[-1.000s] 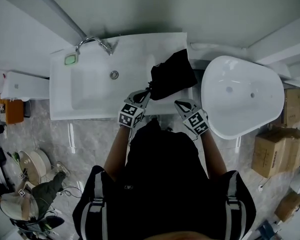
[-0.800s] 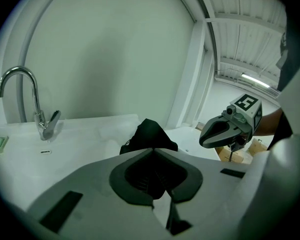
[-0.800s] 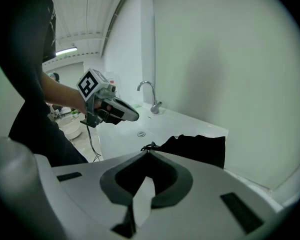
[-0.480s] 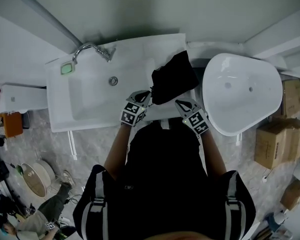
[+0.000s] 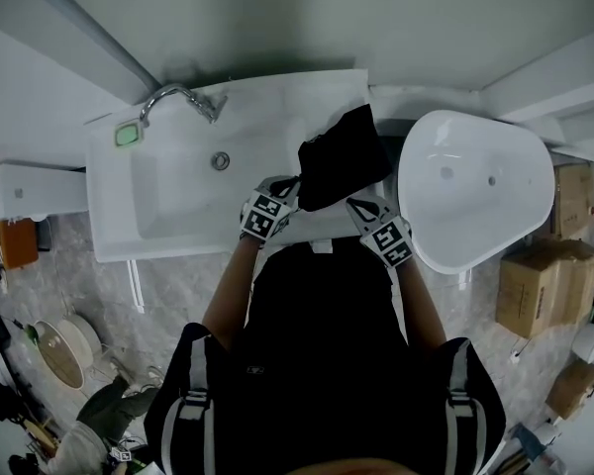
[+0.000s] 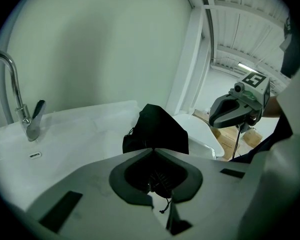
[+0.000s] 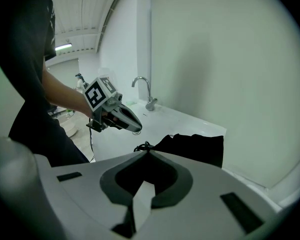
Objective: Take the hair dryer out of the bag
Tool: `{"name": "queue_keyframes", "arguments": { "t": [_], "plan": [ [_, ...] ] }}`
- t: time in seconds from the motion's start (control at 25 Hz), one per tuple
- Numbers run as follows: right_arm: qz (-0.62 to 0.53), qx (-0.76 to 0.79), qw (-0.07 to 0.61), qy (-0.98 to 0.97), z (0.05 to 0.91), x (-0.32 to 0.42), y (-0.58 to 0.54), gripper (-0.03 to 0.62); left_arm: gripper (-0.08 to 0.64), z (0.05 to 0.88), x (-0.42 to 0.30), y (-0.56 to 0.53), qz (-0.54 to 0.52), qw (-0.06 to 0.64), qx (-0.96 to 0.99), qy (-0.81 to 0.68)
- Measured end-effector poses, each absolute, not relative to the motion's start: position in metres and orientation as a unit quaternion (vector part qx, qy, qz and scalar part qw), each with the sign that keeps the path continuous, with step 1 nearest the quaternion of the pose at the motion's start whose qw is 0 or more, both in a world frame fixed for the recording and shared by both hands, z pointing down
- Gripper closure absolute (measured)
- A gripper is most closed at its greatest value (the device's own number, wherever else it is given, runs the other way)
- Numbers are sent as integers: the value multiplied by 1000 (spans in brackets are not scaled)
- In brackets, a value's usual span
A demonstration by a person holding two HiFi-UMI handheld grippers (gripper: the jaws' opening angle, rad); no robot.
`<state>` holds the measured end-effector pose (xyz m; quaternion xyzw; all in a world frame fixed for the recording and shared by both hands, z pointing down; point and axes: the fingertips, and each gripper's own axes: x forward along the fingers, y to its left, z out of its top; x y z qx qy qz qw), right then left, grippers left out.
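The black drawstring bag (image 5: pixel 342 161) lies on the right end of the white sink counter (image 5: pixel 267 107); no hair dryer shows outside it. My left gripper (image 5: pixel 295 182) is shut, its tips at the bag's left corner beside the cord loop (image 7: pixel 141 146). My right gripper (image 5: pixel 354 204) is shut too, at the bag's near edge. In the left gripper view the closed tips (image 6: pixel 152 148) meet the bag's (image 6: pixel 157 131) lower edge. In the right gripper view the tips (image 7: pixel 149 151) sit just before the bag (image 7: pixel 195 146). Whether either pinches fabric or cord is hidden.
A sink basin (image 5: pixel 178 196) with a chrome faucet (image 5: pixel 183 95) and a green soap dish (image 5: pixel 129 135) fills the counter's left. A large white oval tub (image 5: pixel 475 186) stands close on the right. Cardboard boxes (image 5: pixel 540 290) sit on the floor beyond it.
My left gripper has come down and forward toward the bag's left corner. The right gripper has hardly shifted. The bag keeps its place.
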<state>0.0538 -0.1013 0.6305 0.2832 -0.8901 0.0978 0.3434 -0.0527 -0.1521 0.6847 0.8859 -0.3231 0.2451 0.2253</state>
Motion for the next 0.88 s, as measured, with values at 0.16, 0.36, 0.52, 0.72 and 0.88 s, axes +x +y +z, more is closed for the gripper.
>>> {"name": "queue_keyframes", "arguments": {
  "t": [0.16, 0.36, 0.52, 0.72, 0.88],
  "plan": [
    [98, 281, 345, -890, 633, 60, -110, 532, 543, 695, -43, -155, 263, 224, 887, -308],
    [101, 272, 349, -891, 638, 64, -121, 532, 539, 711, -37, -163, 289, 227, 879, -303],
    [108, 267, 352, -890, 643, 69, -127, 532, 456, 729, -25, -162, 319, 235, 876, -275],
    [115, 265, 358, -888, 648, 81, -134, 532, 427, 734, -16, -167, 333, 243, 879, -241],
    [127, 264, 359, -886, 654, 87, -139, 532, 417, 737, -14, -172, 326, 276, 877, -221]
  ]
}}
